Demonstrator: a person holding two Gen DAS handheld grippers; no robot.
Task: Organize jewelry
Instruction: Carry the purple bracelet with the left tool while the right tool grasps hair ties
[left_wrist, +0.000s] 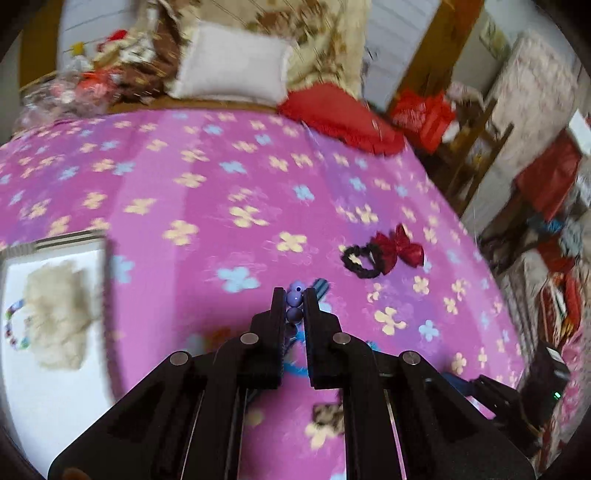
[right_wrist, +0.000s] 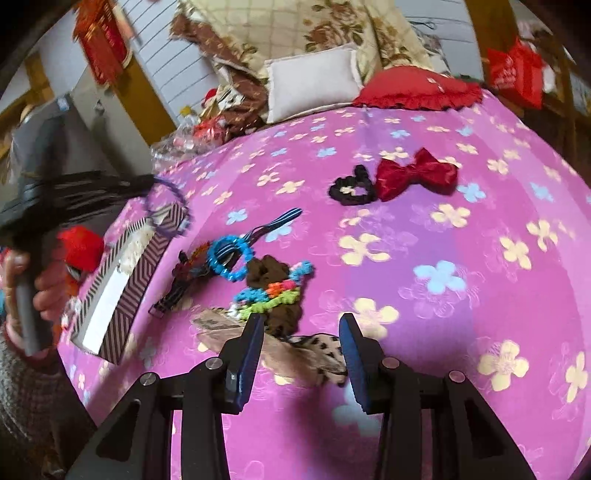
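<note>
Between left hand-held gripper (left_wrist: 294, 295) fingers: seemingly purple beads (left_wrist: 294, 305).

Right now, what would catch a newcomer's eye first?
The pink flowered bedspread fills both views. In the left view, the left hand-held gripper pinches purple beads. A red bow lies beside a black scrunchie, behind a heap of colourful hair ties.

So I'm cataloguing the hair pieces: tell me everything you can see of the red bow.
The red bow is a dark red, shiny, satin-looking ribbon bow: two puffed loops pinched at a centre knot. It lies flat on the pink flowered bedspread, far from both claws. Its left loop touches, perhaps overlaps, a black ruffled scrunchie. Any clip or band beneath is hidden.
</note>
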